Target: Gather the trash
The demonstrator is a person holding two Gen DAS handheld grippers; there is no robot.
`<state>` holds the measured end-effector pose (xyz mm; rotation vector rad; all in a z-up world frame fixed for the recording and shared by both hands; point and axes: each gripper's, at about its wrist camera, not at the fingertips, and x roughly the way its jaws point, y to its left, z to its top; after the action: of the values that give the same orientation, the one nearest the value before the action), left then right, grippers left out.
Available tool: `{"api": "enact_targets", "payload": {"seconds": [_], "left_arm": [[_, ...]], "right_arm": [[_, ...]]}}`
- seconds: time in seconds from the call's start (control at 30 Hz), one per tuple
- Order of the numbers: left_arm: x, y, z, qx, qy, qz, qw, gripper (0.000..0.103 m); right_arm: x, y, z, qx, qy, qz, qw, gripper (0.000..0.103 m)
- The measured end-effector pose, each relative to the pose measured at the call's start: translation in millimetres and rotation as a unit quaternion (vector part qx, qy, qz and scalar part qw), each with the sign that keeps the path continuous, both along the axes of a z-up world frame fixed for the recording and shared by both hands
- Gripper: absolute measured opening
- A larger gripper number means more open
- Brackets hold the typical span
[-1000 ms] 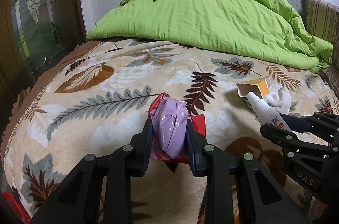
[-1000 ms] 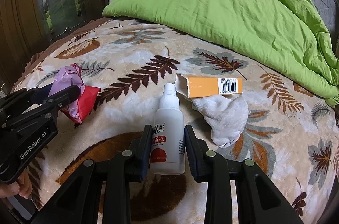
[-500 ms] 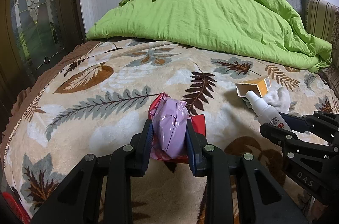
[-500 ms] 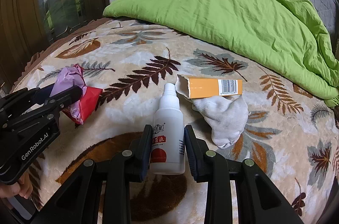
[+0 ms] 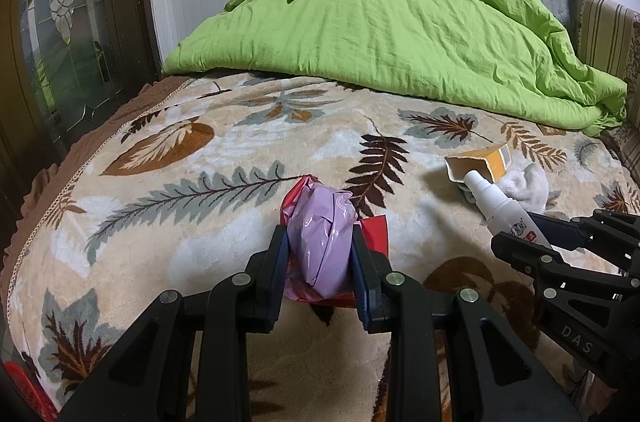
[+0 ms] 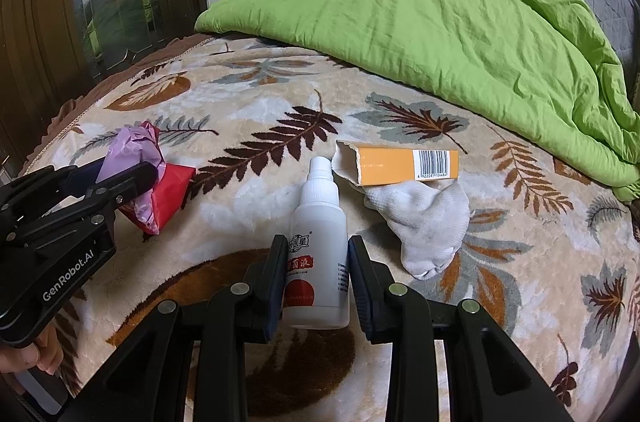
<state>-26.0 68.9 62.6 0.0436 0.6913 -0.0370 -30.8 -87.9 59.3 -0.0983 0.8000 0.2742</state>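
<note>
Plastic wad (image 5: 320, 246) and white bottle (image 6: 318, 246) clenched.
Both claws, left claw (image 5: 320, 264) and right claw (image 6: 318, 280), should lift straight off the bed (image 5: 224, 222), grips firm.

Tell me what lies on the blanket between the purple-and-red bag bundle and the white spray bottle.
Nothing: in the right wrist view only bare leaf-patterned blanket separates the bag bundle from the spray bottle.

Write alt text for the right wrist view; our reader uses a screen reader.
The right gripper clamps a white spray bottle on a leaf-patterned blanket, beside an orange carton and a white sock.
</note>
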Motion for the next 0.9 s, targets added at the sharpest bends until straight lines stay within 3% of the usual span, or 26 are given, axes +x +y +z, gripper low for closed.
{"api": "enact_targets", "payload": {"seconds": [0.9], "left_arm": [[-0.6, 0.2, 1.4, -0.002, -0.001, 0.000, 1.0000, 0.028]], "right_arm": [[-6.6, 5.3, 5.5, -0.009, -0.018, 0.007, 1.000, 0.033]]}}
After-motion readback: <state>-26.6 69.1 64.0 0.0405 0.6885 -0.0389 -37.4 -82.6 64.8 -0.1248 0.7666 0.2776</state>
